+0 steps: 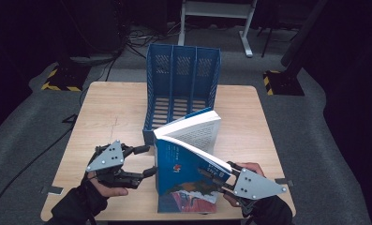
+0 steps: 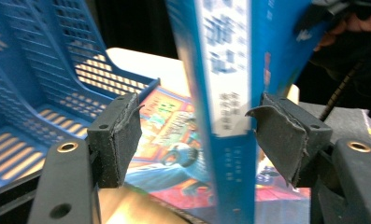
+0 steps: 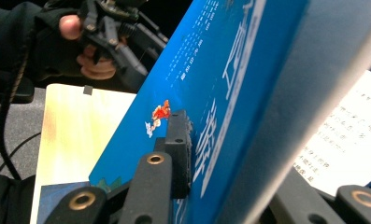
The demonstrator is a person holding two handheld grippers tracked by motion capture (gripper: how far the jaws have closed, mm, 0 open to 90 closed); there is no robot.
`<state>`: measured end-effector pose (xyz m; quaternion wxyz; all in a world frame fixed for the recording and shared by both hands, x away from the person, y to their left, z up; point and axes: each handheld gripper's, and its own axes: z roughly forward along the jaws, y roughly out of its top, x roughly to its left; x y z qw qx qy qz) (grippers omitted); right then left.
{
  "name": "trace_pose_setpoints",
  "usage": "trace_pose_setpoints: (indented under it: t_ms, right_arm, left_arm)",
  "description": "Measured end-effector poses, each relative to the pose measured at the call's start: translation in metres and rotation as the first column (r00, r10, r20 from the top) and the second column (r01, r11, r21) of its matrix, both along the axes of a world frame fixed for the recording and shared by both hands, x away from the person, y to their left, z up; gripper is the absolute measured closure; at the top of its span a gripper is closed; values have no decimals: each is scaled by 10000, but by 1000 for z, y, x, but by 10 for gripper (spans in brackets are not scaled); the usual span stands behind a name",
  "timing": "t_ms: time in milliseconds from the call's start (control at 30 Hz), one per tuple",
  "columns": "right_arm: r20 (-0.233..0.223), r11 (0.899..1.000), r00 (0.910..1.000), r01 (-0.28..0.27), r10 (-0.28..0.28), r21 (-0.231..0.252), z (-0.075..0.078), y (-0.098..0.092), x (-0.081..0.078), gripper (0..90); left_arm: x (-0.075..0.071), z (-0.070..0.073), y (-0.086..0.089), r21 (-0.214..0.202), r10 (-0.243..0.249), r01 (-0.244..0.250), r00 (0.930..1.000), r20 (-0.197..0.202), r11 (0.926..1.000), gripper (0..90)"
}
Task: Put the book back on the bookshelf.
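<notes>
A blue book stands upright and fanned open near the table's front edge, spine to the left. My right gripper is shut on its front cover; in the right gripper view one pad presses on the blue cover and the other jaw is behind it. My left gripper stands open at the spine. In the left gripper view the spine sits between the jaws, close to the right pad and well clear of the left pad. A second book with a colourful cover lies flat underneath.
A blue three-slot file rack lies on the wooden table just behind the books, open side up. In the left gripper view the rack is at the left. Cables and a white stand are on the floor beyond the table.
</notes>
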<state>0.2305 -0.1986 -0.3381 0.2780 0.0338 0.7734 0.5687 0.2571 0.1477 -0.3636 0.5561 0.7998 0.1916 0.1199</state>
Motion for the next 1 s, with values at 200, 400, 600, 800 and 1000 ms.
trace_pose_setpoints:
  t_ms: [200, 400, 600, 800, 1000]
  right_arm:
    - [-18, 9999, 10000, 43, -43, 94, -1, -4, -1, 753]
    - [-13, 9999, 10000, 3, -3, 109, -1, -7, -3, 749]
    - [144, 10000, 9999, -28, 29, -68, -1, -6, -7, 736]
    - [62, 10000, 10000, 73, -73, 21, -1, -15, -9, 712]
    - [-16, 9997, 9997, 240, -240, -44, -6, -21, -13, 723]
  left_arm:
    - [6, -16, -22, 84, -497, 500, 9981, -365, 9987, 389]
    - [17, -16, -36, -158, -906, 898, 9944, -541, 9958, 413]
    - [24, -4, -45, -263, -1193, 1188, 9927, -197, 9926, 381]
    - [31, 10, -50, -330, -1368, 1368, 9906, 25, 9901, 356]
    - [36, 18, -53, -195, -1489, 1492, 9887, 150, 9886, 358]
